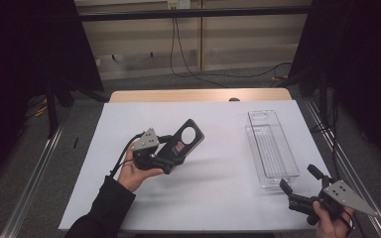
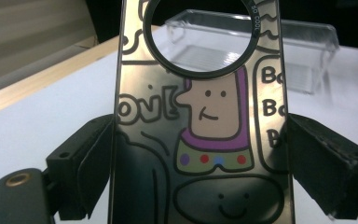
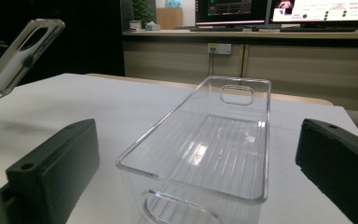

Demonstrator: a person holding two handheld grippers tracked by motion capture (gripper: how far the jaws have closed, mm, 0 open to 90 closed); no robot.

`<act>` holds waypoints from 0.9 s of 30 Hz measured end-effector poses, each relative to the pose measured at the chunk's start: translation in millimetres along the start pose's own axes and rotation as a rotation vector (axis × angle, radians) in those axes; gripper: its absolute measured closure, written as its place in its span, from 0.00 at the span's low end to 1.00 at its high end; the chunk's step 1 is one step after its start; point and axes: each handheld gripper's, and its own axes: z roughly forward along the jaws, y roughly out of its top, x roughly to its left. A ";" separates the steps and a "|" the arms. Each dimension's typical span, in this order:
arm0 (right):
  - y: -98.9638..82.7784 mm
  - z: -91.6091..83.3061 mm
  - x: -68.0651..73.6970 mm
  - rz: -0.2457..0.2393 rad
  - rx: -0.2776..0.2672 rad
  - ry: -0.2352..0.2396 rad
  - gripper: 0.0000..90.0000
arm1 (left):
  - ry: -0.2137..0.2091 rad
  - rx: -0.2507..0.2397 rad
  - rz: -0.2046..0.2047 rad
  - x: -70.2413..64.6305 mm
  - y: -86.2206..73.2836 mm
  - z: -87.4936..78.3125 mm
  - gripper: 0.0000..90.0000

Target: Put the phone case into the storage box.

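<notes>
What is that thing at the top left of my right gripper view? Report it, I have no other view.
Observer: It is a phone case; the left gripper view shows a cartoon face printed on it.
Operator: Tell me how it is held.
Observer: The left tongs clamp its two long edges, below the round camera ring.
Operator: Give me its place over the table.
Observer: In the high view it is held off the white table top, left of the clear bin and apart from it.
</notes>
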 end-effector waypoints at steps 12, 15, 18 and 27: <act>9.9 10.4 14.4 0.015 -0.030 0.074 0.00 | -0.060 -0.010 -0.024 -15.3 -2.9 -0.6 0.14; 12.7 14.8 18.8 0.008 -0.034 0.098 0.00 | -0.083 -0.001 -0.032 -18.8 -3.3 0.6 0.14; 15.4 21.4 25.2 0.015 -0.037 0.132 0.00 | -0.113 0.000 -0.034 -23.3 -2.7 1.9 0.14; 34.4 36.1 36.5 -0.015 -0.044 0.189 0.00 | -0.127 -0.017 -0.025 -32.0 3.1 -0.4 0.14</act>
